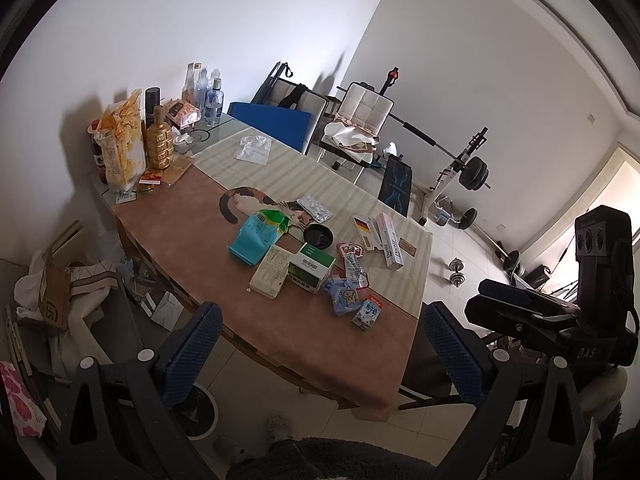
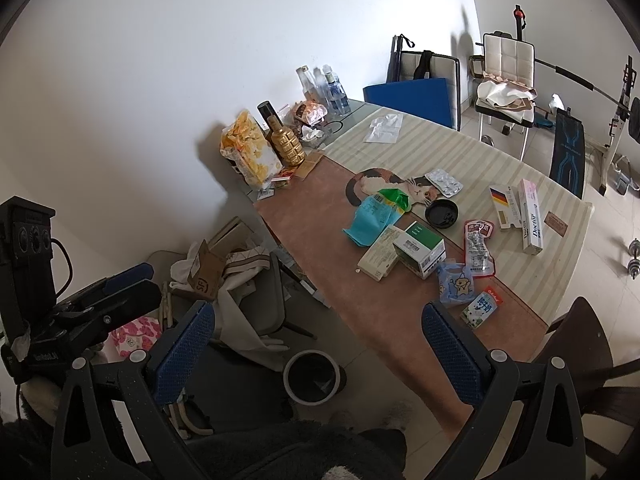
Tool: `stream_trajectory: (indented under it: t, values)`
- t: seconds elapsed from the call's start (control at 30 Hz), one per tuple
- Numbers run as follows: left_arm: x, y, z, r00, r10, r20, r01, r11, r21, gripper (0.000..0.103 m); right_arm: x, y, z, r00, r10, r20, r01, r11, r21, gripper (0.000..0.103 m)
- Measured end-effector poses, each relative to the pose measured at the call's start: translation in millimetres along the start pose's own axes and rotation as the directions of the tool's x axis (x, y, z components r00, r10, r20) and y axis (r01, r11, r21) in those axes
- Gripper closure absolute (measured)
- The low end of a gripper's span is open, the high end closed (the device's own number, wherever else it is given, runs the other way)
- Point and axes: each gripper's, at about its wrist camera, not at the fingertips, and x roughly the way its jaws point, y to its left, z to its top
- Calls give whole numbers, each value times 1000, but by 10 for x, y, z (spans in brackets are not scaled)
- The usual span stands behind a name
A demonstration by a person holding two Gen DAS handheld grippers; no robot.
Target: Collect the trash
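Trash lies in the middle of the table [image 1: 280,328] [image 2: 320,208]: a teal bag [image 1: 254,238] [image 2: 370,220], a green-and-white box [image 1: 312,268] [image 2: 420,246], a cream box [image 1: 271,274] [image 2: 378,260], a blue wrapper [image 1: 340,294] [image 2: 454,282], a small milk carton [image 1: 366,312] [image 2: 480,308], a red wrapper [image 2: 478,248], a black lid [image 1: 318,236] [image 2: 441,213], a blister pack [image 1: 315,208] [image 2: 444,182] and a toothpaste box [image 1: 390,246] [image 2: 530,216]. A round bin [image 2: 312,376] stands on the floor by the table. My left gripper [image 1: 320,348] and right gripper [image 2: 318,348] are open, empty, held back from the table.
Bottles [image 1: 206,94], a gold bottle [image 1: 160,138] and a chip bag [image 1: 122,144] stand at the table's far left. A chair piled with cardboard and cloth [image 2: 224,276] is left of the table. A dark chair [image 2: 584,344], weight bench [image 1: 396,184] and dumbbell [image 1: 456,272] are on the right.
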Motion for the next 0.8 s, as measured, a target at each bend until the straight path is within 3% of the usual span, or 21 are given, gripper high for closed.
stream_trajectory:
  t: [0.8]
  values:
    - [52, -113, 24, 1000, -7, -6, 7, 1000, 9, 0, 35, -16, 22, 1000, -3, -4, 3, 1000, 12, 0]
